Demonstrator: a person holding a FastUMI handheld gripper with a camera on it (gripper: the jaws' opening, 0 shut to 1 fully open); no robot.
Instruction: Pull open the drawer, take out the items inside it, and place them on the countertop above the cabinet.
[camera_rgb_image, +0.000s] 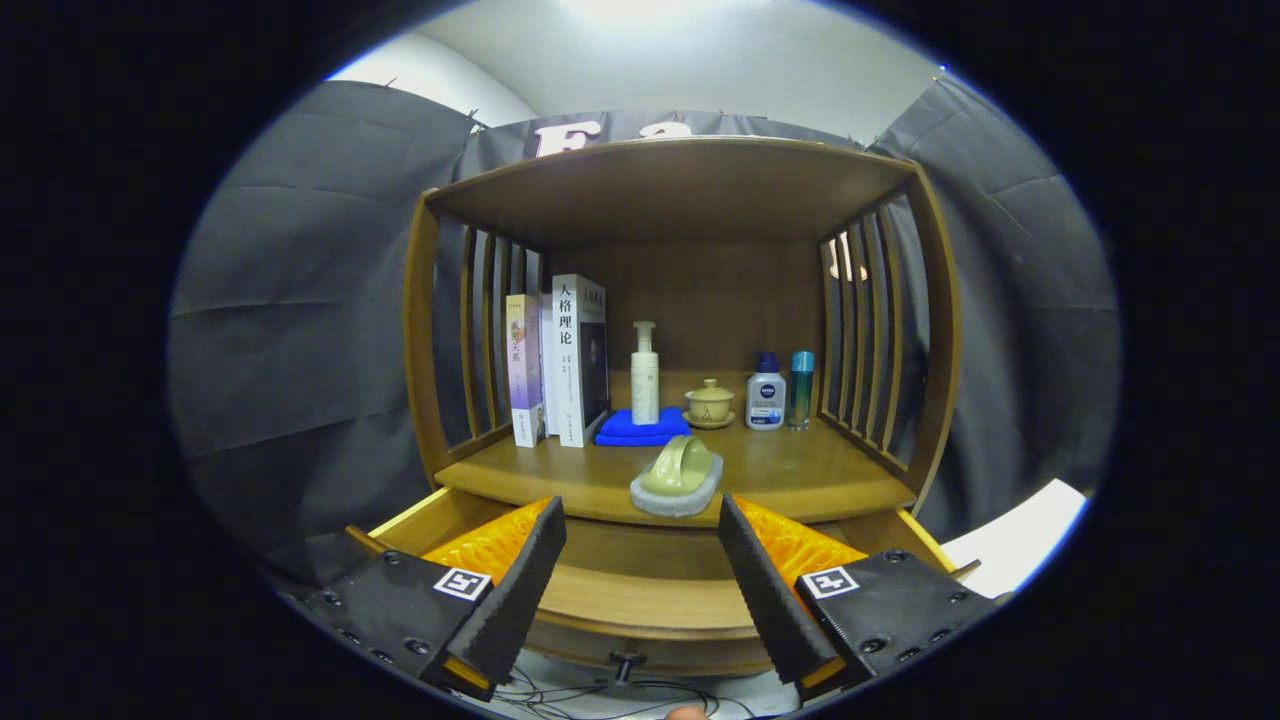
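Cabinet (680, 190): wooden, open-fronted, slatted sides, standing against the dark cloth wall.
Surface (800, 470): the cabinet's countertop, carrying everything listed below.
Books (560, 360): three or so upright at the left rear corner of the surface, spines facing out, leaning against the left slats.
Blue cloth (625, 430): folded flat just right of the books, toward the back edge.
Pump bottle (645, 375): white, upright, standing on the blue cloth.
Lidded cup (709, 402): pale green, on its saucer, mid-rear of the surface, just right of the pump bottle.
Green cup (680, 465): lying on its side on a round grey coaster (675, 500) at the middle of the front edge, just beyond the jaws.
White bottle (765, 392): blue cap, upright, toward the right rear corner.
Teal bottle (800, 388): slim, upright, touching or just beside the white bottle on its right.
Drawer (640, 590): pulled out below the front edge; its wooden floor looks bare between the jaws.
Gripper (642, 585): over the open drawer, jaws spread wide, holding nothing.
Cables (600, 692): dark, on the floor under the drawer front.
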